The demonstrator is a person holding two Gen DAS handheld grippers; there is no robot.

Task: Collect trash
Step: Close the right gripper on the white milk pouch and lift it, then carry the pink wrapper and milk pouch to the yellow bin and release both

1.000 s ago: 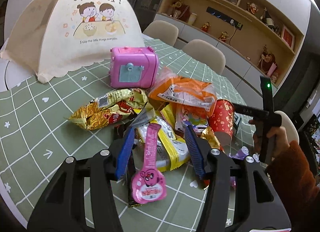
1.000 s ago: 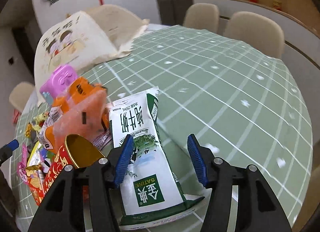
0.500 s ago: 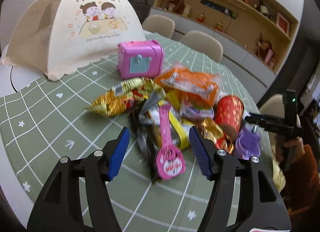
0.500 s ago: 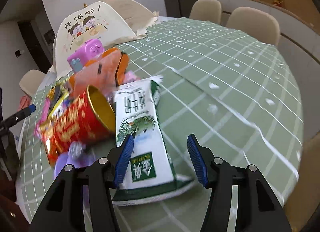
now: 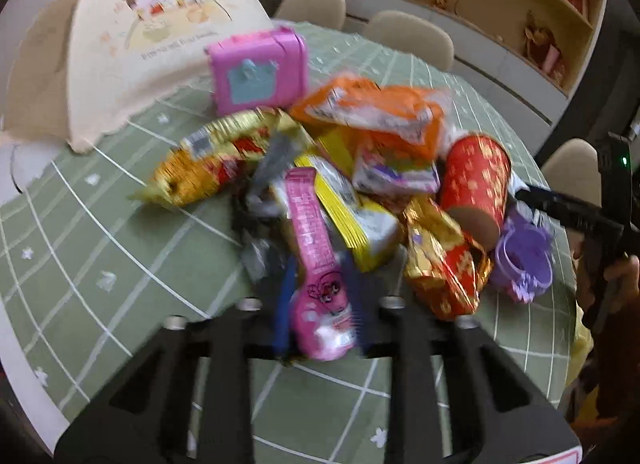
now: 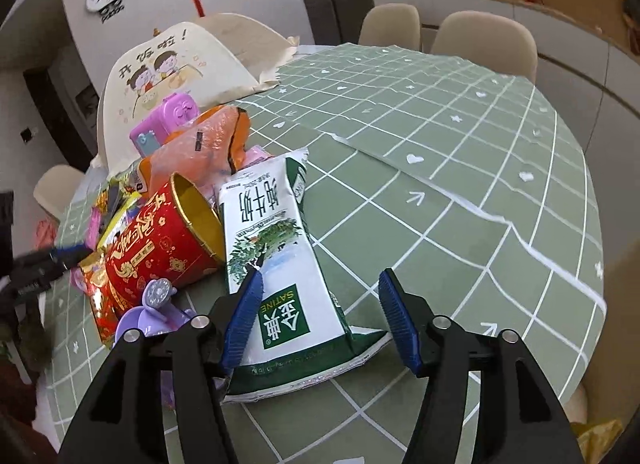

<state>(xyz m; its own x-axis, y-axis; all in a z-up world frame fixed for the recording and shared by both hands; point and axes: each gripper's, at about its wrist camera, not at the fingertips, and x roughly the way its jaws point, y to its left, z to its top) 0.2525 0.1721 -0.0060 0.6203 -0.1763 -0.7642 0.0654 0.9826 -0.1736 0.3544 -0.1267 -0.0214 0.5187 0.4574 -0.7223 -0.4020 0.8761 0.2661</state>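
Your left gripper (image 5: pixel 318 316) has just been closing, and its blue pads now pinch the round end of the pink wrapper (image 5: pixel 316 264), the long guitar-shaped one lying at the near edge of the trash heap on the green checked tablecloth (image 5: pixel 100 248). Taking it by that near end makes sense: it is the part that sticks out of the pile, so you grip it alone and not the yellow packet (image 5: pixel 352 220) it leans across. Your right gripper (image 6: pixel 320 320) has just been opening a little and stands wide, its pads either side of the near end of the green-and-white milk pouch (image 6: pixel 276 264) without pressing it (the left pad sits just at the pouch's edge, the right one well clear). The pouch lies flat beside the tipped red paper cup (image 6: pixel 160 248), and the wide spread looks meant to span its full breadth. The rest of the trash, including the gold snack bag (image 5: pixel 212 160) and the orange bag (image 5: pixel 380 116), lies bunched in front of the pink toy box (image 5: pixel 258 68) and the folding food cover (image 5: pixel 132 52). No bin shows in either view.
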